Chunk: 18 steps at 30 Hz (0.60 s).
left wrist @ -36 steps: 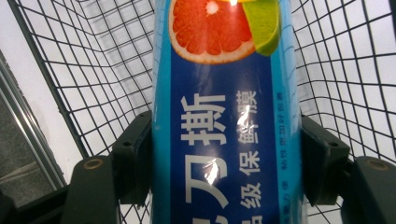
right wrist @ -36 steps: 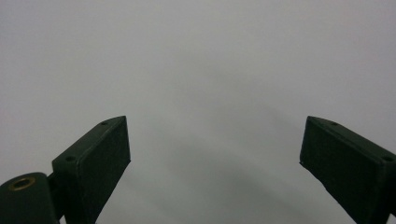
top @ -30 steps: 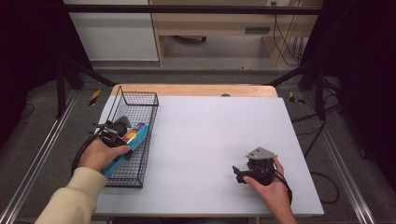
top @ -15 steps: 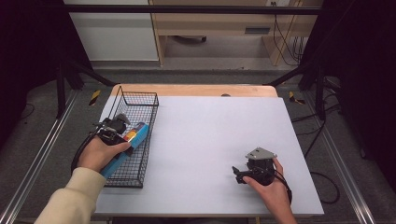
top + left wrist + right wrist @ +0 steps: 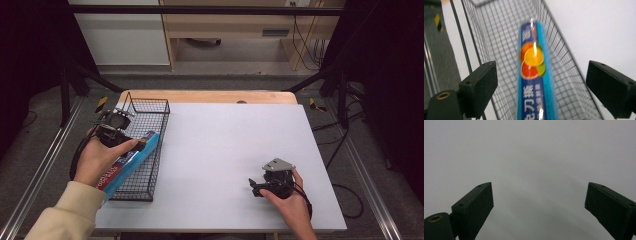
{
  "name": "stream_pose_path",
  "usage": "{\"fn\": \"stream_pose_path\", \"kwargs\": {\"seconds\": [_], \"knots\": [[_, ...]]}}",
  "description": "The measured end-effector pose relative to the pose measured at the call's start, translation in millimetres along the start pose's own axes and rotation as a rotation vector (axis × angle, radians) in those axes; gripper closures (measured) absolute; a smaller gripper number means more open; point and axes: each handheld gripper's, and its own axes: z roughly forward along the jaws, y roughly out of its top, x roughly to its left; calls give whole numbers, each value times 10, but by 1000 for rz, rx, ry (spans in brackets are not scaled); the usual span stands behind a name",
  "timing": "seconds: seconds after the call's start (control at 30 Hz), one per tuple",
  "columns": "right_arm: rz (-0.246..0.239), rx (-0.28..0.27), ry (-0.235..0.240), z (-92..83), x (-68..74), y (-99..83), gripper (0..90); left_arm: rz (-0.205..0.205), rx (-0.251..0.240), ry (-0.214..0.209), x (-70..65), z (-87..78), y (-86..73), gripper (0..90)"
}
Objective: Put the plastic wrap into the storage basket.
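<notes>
A long blue box of cling film (image 5: 134,156) with citrus fruit printed on it (image 5: 534,87) lies slantwise in the black wire basket (image 5: 150,102) at the table's left. My left gripper (image 5: 121,136) hovers above it. Its jaws have just been opening and stand wide apart in the left gripper view (image 5: 541,65); the box lies below between them, untouched by the pads. My right gripper (image 5: 255,187) rests low on the white tabletop at the near right, open, with nothing between its fingers (image 5: 537,187).
The basket's mesh wall (image 5: 566,82) runs along the box's right side. The white tabletop (image 5: 235,140) spreads between the two hands. A wooden strip (image 5: 210,96) edges the far side, and metal rails (image 5: 45,165) flank the table.
The left gripper has lifted away from the basket and its jaws have opened, letting go of the blue box, which stays in the basket. The right hand has not moved.
</notes>
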Motion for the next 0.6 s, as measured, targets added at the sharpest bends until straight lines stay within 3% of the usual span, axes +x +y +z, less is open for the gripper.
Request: {"fn": "stream_pose_path", "kwargs": {"seconds": [0.13, 0.3, 0.5, 0.6], "knots": [[2, -1, -16, -9, -11, -11, 85, 18, -95, -29, -101, -112, 1, 84], [28, -31, -49, -65, -33, -4, 78, 50, -233, -118, -371, -197, -39, 73], [55, -43, -95, -117, -89, -33, 66, 145, -323, -207, -814, -103, -89, 67], [68, -44, -127, -136, -107, -38, 66, 212, -340, -232, -1076, -18, -106, 67]]}}
